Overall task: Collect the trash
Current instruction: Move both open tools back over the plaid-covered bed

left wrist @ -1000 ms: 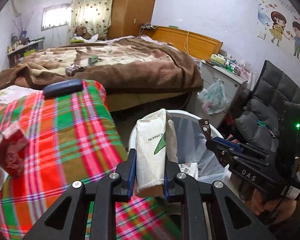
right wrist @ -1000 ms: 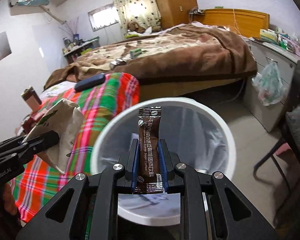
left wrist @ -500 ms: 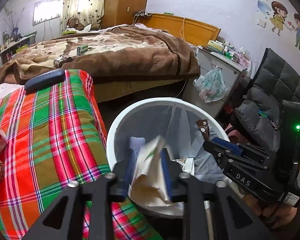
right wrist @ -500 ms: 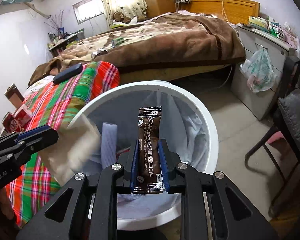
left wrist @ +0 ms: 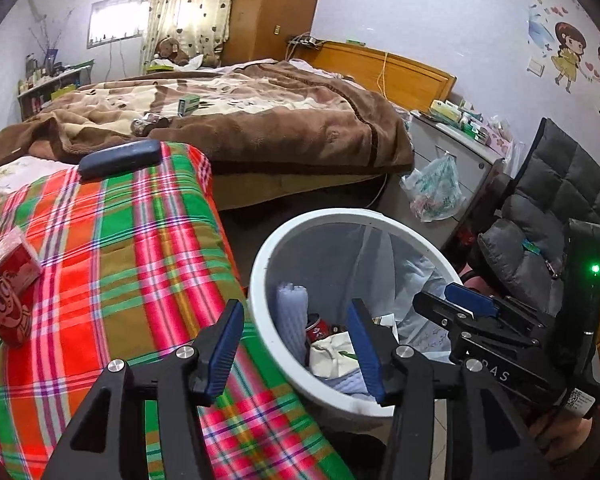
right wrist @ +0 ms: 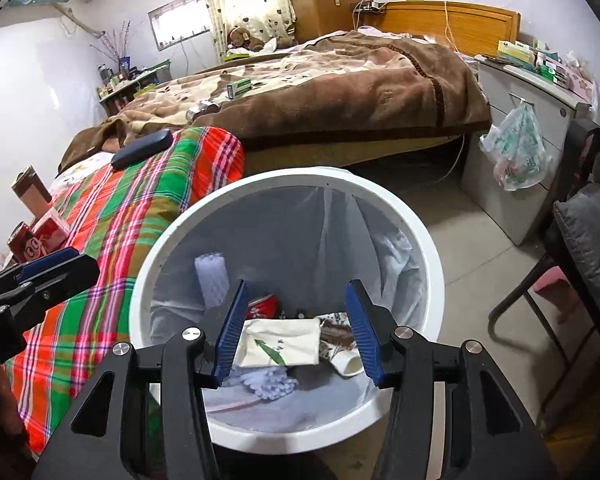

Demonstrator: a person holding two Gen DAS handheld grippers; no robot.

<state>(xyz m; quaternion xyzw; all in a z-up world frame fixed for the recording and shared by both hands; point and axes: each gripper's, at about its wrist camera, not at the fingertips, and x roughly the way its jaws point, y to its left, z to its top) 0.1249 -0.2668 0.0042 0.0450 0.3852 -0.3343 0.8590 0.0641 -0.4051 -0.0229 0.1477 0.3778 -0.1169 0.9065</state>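
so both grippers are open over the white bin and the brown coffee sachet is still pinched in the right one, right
Not quite. The right gripper holds nothing: its jaws have just been opening and stand apart, and the brown coffee sachet lies inside the white bin, beside the white paper bag, as the right wrist view shows. The rest holds: the left gripper is also open over the bin.

Both views are taken from fisheye cameras mounted on the hand-held grippers and aimed forward and downward along the fingers. The left view is set close above the edge of the plaid-covered desk (left wrist: 112, 264), with the white bin (left wrist: 260, 276) to its right. The right view is held nearly over the bin, very near its rim. The bin, the desk and the bed (right wrist: 340, 92) behind are shared by both.
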